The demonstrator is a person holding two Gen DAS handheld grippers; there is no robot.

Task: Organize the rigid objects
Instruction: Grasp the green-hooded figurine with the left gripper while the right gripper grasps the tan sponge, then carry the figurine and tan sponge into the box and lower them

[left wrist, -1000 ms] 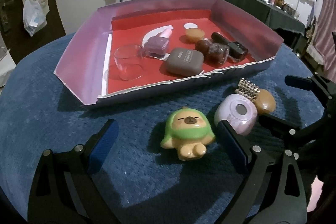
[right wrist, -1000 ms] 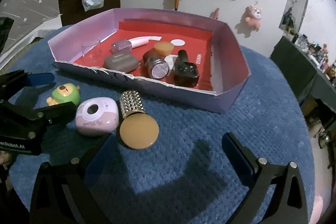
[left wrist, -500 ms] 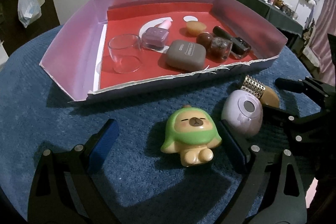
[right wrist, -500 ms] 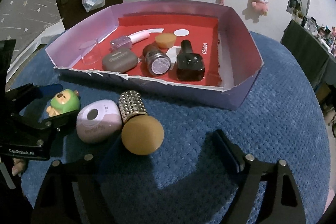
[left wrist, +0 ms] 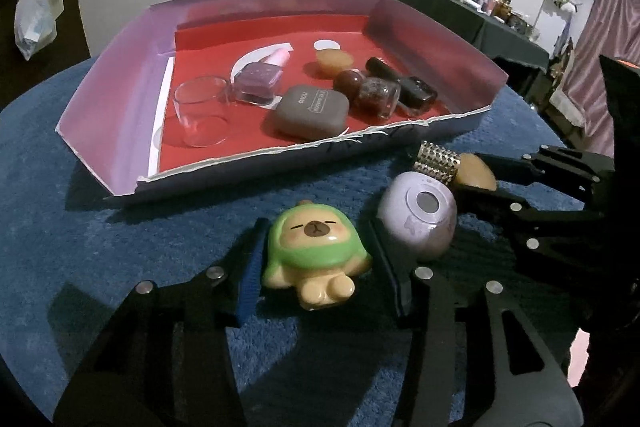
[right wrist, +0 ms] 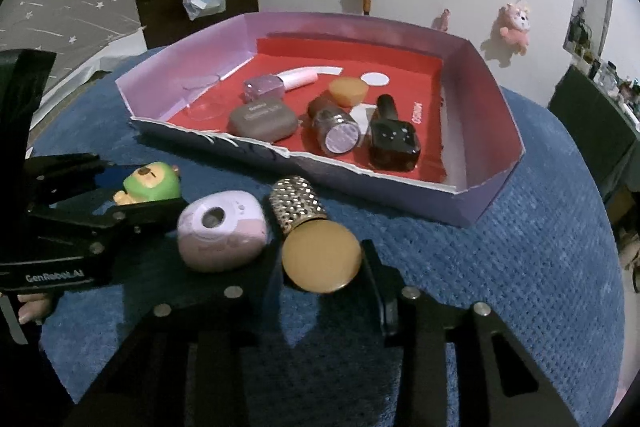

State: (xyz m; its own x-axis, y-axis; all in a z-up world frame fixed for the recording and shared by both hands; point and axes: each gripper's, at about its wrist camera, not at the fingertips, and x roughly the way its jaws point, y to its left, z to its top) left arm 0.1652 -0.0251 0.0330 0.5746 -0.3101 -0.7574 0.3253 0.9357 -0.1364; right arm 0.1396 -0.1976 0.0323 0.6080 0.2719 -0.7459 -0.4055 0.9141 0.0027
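Observation:
A green-hooded bear figurine (left wrist: 316, 253) lies on the blue cloth, and my left gripper (left wrist: 318, 267) is shut on it, one finger on each side. It also shows in the right wrist view (right wrist: 150, 183). A studded bottle with a tan round cap (right wrist: 316, 251) lies in front of the tray, and my right gripper (right wrist: 324, 267) is shut on its cap. It also shows in the left wrist view (left wrist: 452, 165). A lilac rounded case (right wrist: 222, 233) lies between the two objects, touching the bottle.
A purple-walled tray with a red floor (left wrist: 120, 75) stands behind, holding a clear glass (left wrist: 202, 115), a grey case (left wrist: 310, 111), nail polish bottles (left wrist: 376, 95) and a tan cap (left wrist: 334, 61). The blue cloth (right wrist: 520, 287) covers the table.
Both grippers moved forward and closed: the left onto the bear figurine, the right onto the bottle's tan cap. Both were open one second ago.

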